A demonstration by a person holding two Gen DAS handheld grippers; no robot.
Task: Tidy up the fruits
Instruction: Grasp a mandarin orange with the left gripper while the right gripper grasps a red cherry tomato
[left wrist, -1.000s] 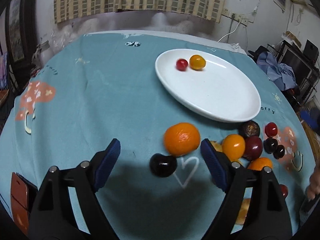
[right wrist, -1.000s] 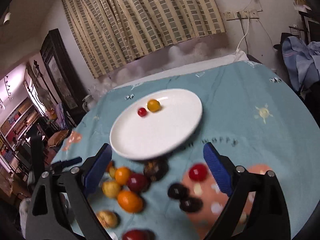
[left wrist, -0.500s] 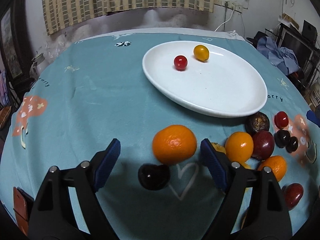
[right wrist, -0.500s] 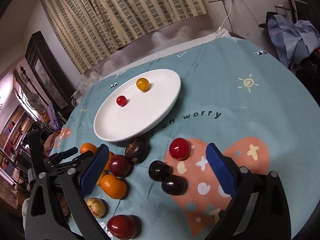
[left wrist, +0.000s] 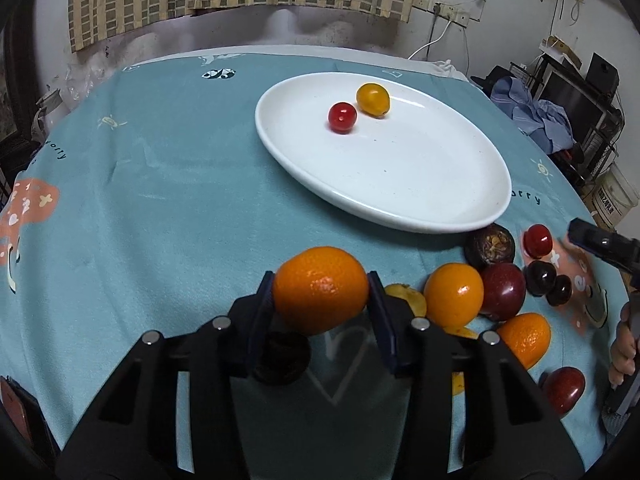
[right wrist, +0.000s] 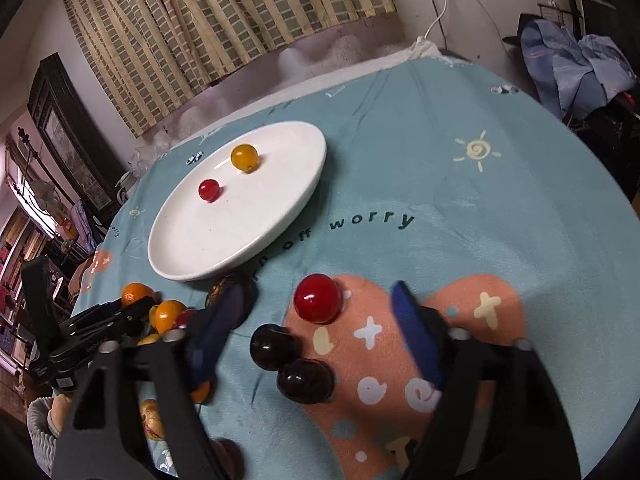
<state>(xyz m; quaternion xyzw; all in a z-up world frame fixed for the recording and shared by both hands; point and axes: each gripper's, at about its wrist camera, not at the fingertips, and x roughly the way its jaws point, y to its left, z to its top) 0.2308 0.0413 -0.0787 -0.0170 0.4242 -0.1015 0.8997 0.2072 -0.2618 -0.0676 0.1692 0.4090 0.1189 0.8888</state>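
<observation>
My left gripper (left wrist: 321, 294) is shut on a large orange (left wrist: 321, 289) just above the cloth, with a dark plum (left wrist: 282, 356) below it. The white plate (left wrist: 420, 184) beyond holds a red cherry tomato (left wrist: 342, 117) and a yellow one (left wrist: 373, 99). My right gripper (right wrist: 314, 332) is open around a red tomato (right wrist: 317, 298) and two dark plums (right wrist: 276, 346) on the cloth. The left gripper also shows in the right wrist view (right wrist: 120, 312), still holding the orange (right wrist: 136, 293).
To the right of the left gripper lie several fruits: an orange (left wrist: 454, 294), a red plum (left wrist: 502, 291), a brown passion fruit (left wrist: 490, 245) and another orange (left wrist: 526, 338). The table is round with a teal cloth (left wrist: 160, 208). A person's hand (left wrist: 624, 350) is at the right edge.
My left gripper has moved forward and shut on the large orange. My right gripper has lowered and come closer to the red tomato and dark plums, with its jaws narrower.
</observation>
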